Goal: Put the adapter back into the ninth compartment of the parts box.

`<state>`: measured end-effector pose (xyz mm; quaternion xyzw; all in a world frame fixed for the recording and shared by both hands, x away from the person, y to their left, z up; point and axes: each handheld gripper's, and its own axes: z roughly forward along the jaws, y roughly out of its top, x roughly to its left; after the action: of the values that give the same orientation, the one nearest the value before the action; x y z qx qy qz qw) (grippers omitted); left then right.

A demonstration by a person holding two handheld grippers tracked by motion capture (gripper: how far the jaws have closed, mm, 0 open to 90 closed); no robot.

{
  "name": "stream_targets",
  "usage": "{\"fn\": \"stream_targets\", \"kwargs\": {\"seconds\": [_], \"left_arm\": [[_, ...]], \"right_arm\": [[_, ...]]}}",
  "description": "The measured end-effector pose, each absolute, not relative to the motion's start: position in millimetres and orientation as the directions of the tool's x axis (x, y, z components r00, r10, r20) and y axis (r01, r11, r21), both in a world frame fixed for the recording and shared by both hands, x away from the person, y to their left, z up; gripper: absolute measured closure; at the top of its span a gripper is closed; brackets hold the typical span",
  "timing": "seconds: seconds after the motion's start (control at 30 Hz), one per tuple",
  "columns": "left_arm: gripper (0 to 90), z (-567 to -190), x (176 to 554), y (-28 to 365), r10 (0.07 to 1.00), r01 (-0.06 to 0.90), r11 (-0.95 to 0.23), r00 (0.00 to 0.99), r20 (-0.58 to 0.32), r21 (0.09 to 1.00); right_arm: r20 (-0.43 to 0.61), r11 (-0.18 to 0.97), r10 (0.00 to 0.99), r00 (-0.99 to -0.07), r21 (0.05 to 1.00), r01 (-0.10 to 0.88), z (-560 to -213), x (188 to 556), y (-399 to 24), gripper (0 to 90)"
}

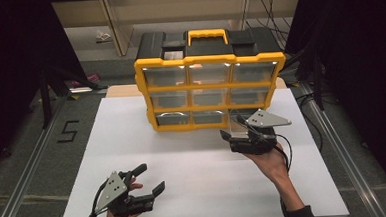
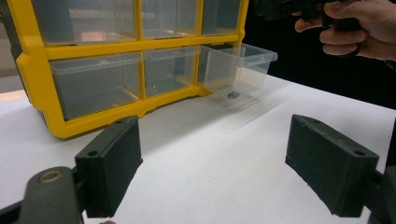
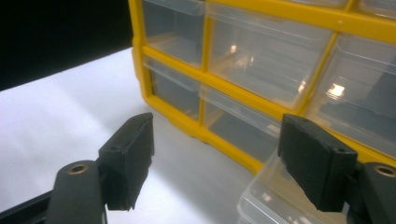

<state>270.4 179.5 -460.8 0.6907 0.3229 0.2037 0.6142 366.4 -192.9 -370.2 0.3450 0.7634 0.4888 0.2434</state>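
A yellow-framed organiser cabinet (image 1: pixel 210 90) with clear drawers and a black top stands at the back of the white table (image 1: pixel 132 141). Its bottom right drawer (image 2: pixel 238 65) is pulled out, and a small dark piece (image 2: pixel 233 94) lies in it. My right gripper (image 1: pixel 232 127) hovers at that drawer's front. Its jaws are open, with nothing between them (image 3: pixel 215 154), and the drawer's clear rim (image 3: pixel 271 200) lies just below its right jaw. My left gripper (image 1: pixel 152 176) rests near the table's front left, open and empty (image 2: pixel 210 158), pointing at the cabinet.
The other drawers (image 1: pixel 166 97) sit closed in the frame. A yellow handle (image 1: pixel 207 35) tops the cabinet. White tabletop stretches between the grippers and left of the cabinet. Dark floor and metal rails (image 1: pixel 29 167) flank the table.
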Motion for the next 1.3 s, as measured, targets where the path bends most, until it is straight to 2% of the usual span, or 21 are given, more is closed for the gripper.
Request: {"fn": "stream_targets", "kwargs": {"seconds": [0.4, 0.7, 1.3], "left_arm": [[17.6, -461, 270, 180, 0.695, 0.196, -0.037, 0.709, -0.116, 0.98], [17.5, -461, 270, 180, 0.696, 0.196, -0.037, 0.709, -0.115, 0.98], [17.5, -461, 270, 180, 0.694, 0.196, -0.042, 0.711, -0.112, 0.98]], "right_arm": [[-0.016, 0.271, 0.735, -0.677, 0.923, 0.272, -369, 358, -184, 24.8], [0.012, 0.247, 0.717, -0.697, 0.93, 0.271, -370, 354, -183, 18.8], [0.024, 0.225, 0.714, -0.7, 0.939, 0.261, -372, 346, -181, 13.2]]}}
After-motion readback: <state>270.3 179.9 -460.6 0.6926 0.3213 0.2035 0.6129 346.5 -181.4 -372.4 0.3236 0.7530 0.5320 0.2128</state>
